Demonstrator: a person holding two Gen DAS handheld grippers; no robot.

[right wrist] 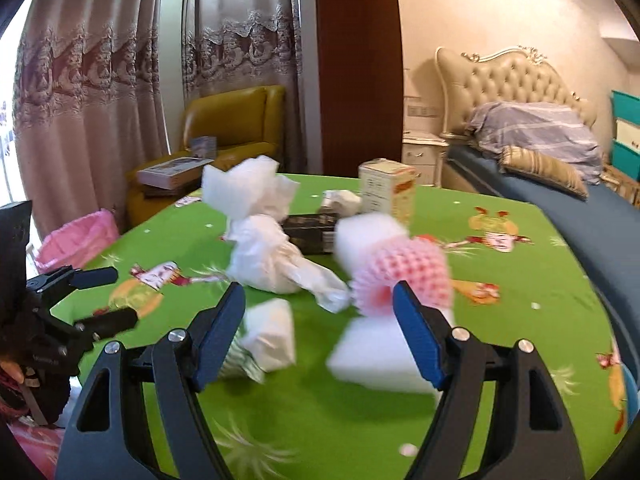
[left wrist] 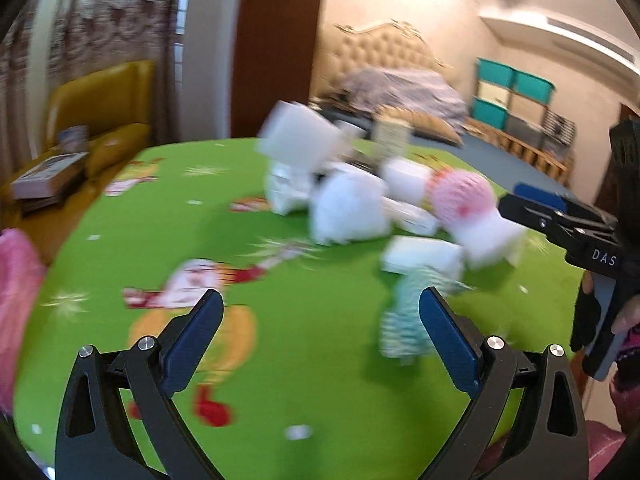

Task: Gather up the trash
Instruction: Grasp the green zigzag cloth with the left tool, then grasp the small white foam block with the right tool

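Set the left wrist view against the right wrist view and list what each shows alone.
Left wrist only: the teal storage bins by the far wall. Right wrist only: the pink bag beside the table and the dark flat box. Both: the green tablecloth, pink foam net, crumpled white bag, yellow armchair and bed headboard.

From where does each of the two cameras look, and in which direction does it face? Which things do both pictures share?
Left wrist view: sits on the left gripper, looks over the green tablecloth toward the bed; the right gripper and a gloved hand show.
Right wrist view: sits on the right gripper, faces curtain and yellow armchair; the left gripper shows.
Shared: pink foam net, white foam blocks, bed.
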